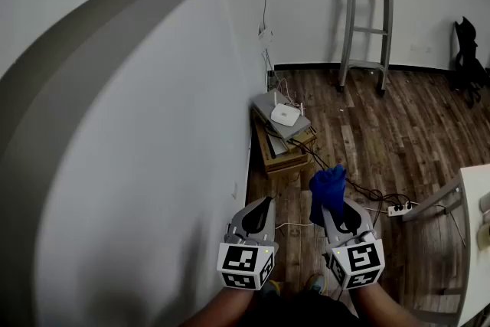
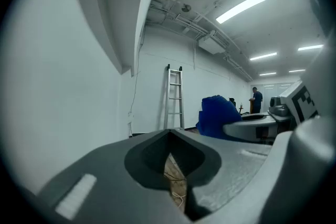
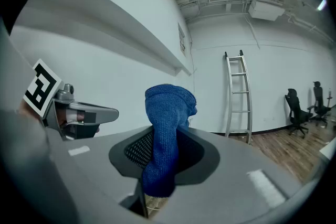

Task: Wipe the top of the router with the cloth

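The right gripper (image 1: 334, 204) has its fingers (image 3: 236, 176) clamped on a bunched blue cloth (image 1: 328, 189) that stands up out of them, while the left gripper (image 1: 262, 207) beside it is pressed closed on nothing. The white router (image 1: 285, 115) sits well off at 12 o'clock, on a grey box (image 1: 269, 105) stacked on crates (image 1: 285, 153) against the wall. My worry is that perch and the cables (image 1: 360, 191) trailing at 1 o'clock: a hard push with the cloth could slide the light router off the stack, or snag a lead.
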Available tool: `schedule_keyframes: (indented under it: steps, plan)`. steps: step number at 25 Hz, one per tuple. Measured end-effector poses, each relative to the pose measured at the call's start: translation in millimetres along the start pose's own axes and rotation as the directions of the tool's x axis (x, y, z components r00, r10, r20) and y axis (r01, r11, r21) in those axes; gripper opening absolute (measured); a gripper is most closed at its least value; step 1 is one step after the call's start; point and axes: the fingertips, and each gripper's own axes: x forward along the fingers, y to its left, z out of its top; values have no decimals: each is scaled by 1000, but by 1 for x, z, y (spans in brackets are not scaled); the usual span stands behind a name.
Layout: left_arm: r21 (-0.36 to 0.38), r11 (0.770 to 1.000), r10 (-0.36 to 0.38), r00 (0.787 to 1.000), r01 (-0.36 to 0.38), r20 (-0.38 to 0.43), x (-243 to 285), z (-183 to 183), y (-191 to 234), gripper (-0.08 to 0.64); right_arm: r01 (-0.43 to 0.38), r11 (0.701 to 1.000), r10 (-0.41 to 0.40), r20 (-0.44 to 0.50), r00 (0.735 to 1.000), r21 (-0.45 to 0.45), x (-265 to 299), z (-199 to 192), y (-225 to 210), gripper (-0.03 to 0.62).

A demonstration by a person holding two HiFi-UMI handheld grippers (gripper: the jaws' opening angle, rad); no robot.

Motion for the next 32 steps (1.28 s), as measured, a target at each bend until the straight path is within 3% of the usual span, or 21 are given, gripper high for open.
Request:
schedule_keyframes:
  steps: [13, 22, 32]
  plan:
    - [-7, 1000, 12, 1000, -12, 0, 48, 1, -28, 0, -63, 998, 63, 29, 998, -18, 7, -1, -48, 120]
    - [-21, 999, 44, 998, -45, -45, 85, -13, -64, 0, -129, 992, 129, 19, 992, 12, 16, -12, -92, 121]
    - [-23, 998, 56, 998, -57, -42, 148, 3, 0, 0, -122, 992, 122, -9, 992, 35, 103, -8, -110, 121]
